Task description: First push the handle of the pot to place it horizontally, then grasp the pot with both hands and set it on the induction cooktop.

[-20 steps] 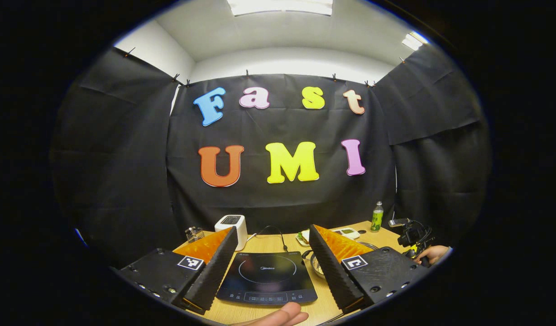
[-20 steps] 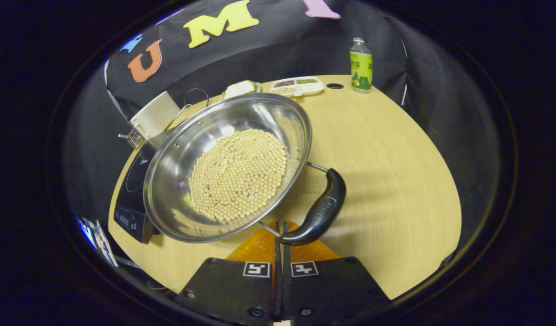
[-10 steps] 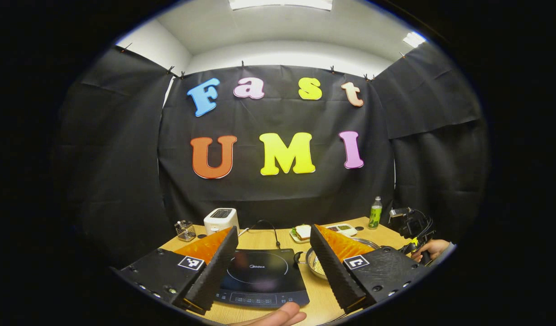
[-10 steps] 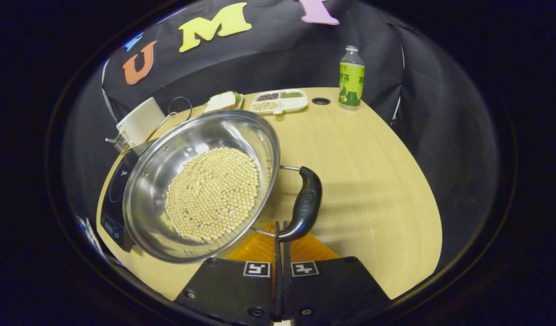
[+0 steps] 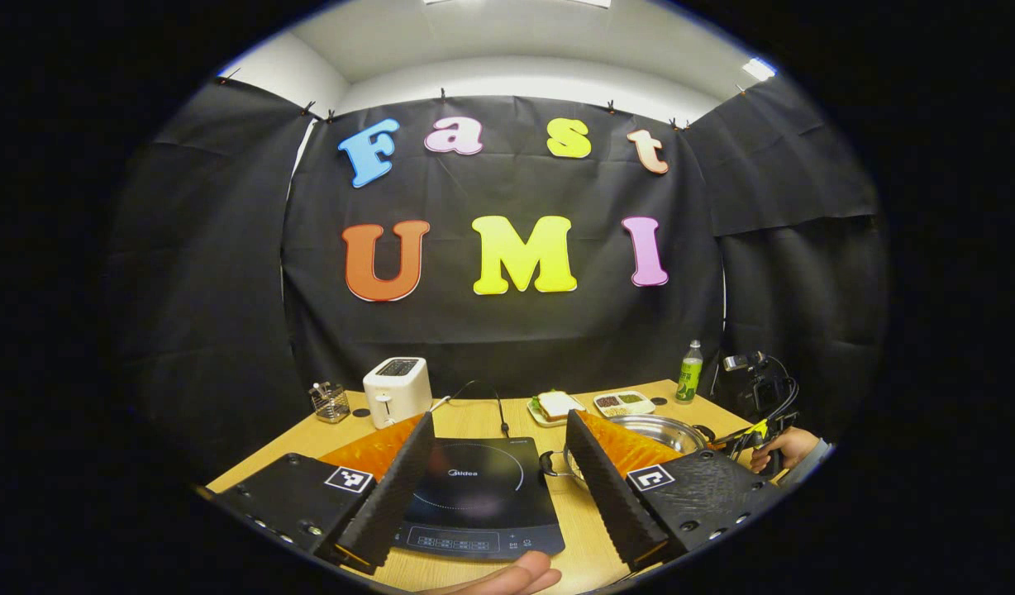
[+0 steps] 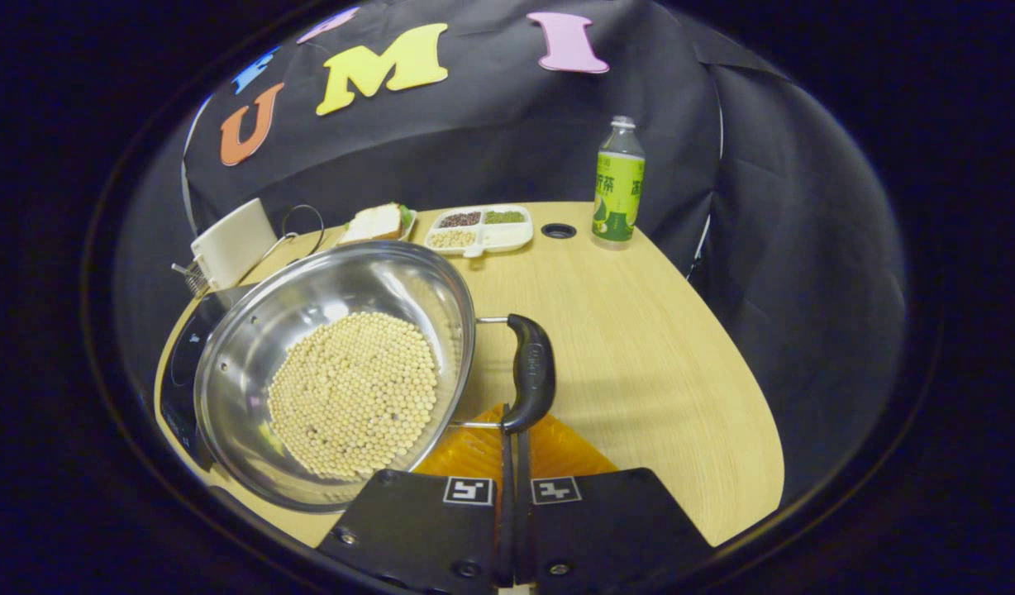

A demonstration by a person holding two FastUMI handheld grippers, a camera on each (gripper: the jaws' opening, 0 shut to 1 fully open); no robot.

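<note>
Bright ceiling lights above; glare glints on the pot point(image 6: 334, 330) ahead of the right gripper point(image 6: 512, 430); sharp focus, edges bowed.

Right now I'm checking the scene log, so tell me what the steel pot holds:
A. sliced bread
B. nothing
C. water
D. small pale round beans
D: in the right gripper view the pot has a layer of small pale round beans covering its bottom, with no water or bread in it.
</note>
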